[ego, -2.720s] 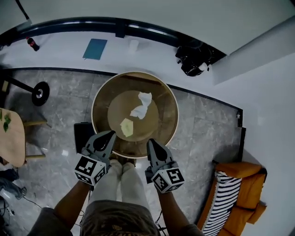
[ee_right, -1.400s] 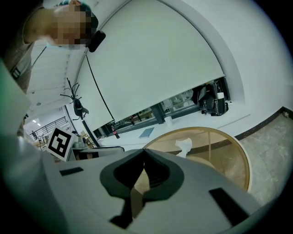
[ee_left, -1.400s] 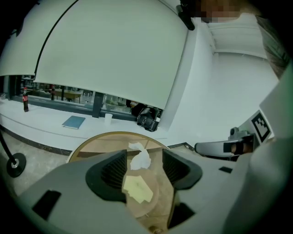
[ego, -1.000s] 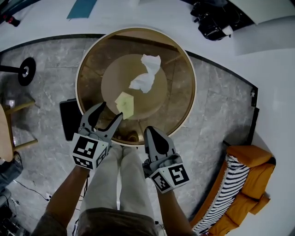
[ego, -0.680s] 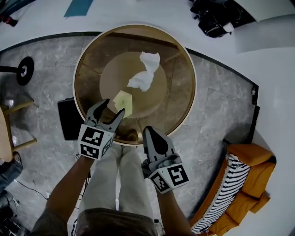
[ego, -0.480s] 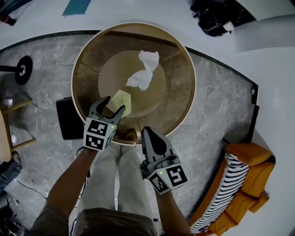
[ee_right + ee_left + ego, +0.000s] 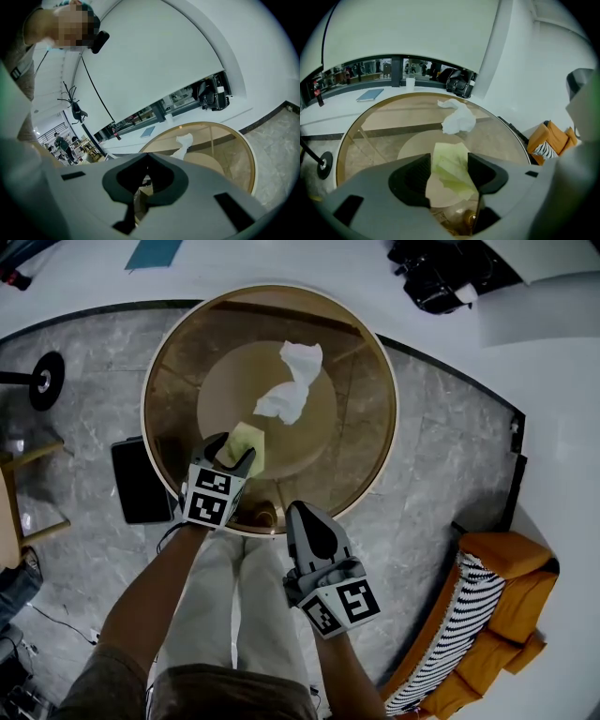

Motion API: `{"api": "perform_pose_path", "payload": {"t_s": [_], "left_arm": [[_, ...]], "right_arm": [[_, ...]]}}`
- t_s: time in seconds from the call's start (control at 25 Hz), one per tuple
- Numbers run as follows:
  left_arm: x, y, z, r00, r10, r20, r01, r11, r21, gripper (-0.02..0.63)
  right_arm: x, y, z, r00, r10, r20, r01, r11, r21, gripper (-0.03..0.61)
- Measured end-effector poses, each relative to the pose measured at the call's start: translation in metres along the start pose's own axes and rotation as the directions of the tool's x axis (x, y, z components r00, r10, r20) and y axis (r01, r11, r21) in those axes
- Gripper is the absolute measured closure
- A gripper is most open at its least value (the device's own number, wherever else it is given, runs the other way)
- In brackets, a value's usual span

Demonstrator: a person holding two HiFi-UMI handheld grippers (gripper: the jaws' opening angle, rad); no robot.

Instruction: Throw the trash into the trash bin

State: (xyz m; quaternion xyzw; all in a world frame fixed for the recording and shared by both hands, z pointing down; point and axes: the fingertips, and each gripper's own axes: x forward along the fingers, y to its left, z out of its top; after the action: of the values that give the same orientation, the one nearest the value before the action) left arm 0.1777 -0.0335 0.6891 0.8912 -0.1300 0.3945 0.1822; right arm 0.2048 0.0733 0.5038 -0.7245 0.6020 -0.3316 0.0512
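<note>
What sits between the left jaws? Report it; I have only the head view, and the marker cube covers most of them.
Observer: In the left gripper view the yellow-green paper lies between the jaws of the left gripper. The jaws stand apart, one at each side edge of the paper.
Operator: Check the right gripper for anything held.
Observer: The right gripper view shows the right gripper with its jaws together and nothing between them.

Left gripper [image 7: 233, 453] forward, fingers [image 7: 410, 180] apart, right gripper [image 7: 303, 513] back, fingers [image 7: 165, 183] together
</note>
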Motion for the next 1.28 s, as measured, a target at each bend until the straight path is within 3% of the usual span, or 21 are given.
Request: {"api": "perform_pose_path", "payload": {"t_s": [0.24,0.56,0.92,1.28], "left_arm": [[0.004,-0.004,-0.001,1.000,-0.017,-0.005,0.016,1.000,-0.014,0.381],[-0.001,-0.006,-0.001,0.999,-0.029,-0.016,0.029,0.999,-0.038,0.572],[-0.014,0.000,0.005,0.999,-0.033,0.012,0.034,0.997,-0.065,0.580],[-0.055,0.050,-0.006,0.997,0.047,0.064,-0.036,0.986,-0.164,0.580]], "right_arm": [[-0.001,-0.001,-0.001,1.000,0.000,-0.005,0.000,1.000,0.007,0.560],[0.001,0.000,-0.002,1.000,0.002,-0.006,-0.002,1.000,0.007,0.560],[0.010,0.010,-0.005,0.999,0.027,-0.021,-0.027,1.000,-0.006,0.560],[0.042,0.054,-0.016,0.989,0.122,-0.080,-0.127,0.990,-0.054,0.560]]}}
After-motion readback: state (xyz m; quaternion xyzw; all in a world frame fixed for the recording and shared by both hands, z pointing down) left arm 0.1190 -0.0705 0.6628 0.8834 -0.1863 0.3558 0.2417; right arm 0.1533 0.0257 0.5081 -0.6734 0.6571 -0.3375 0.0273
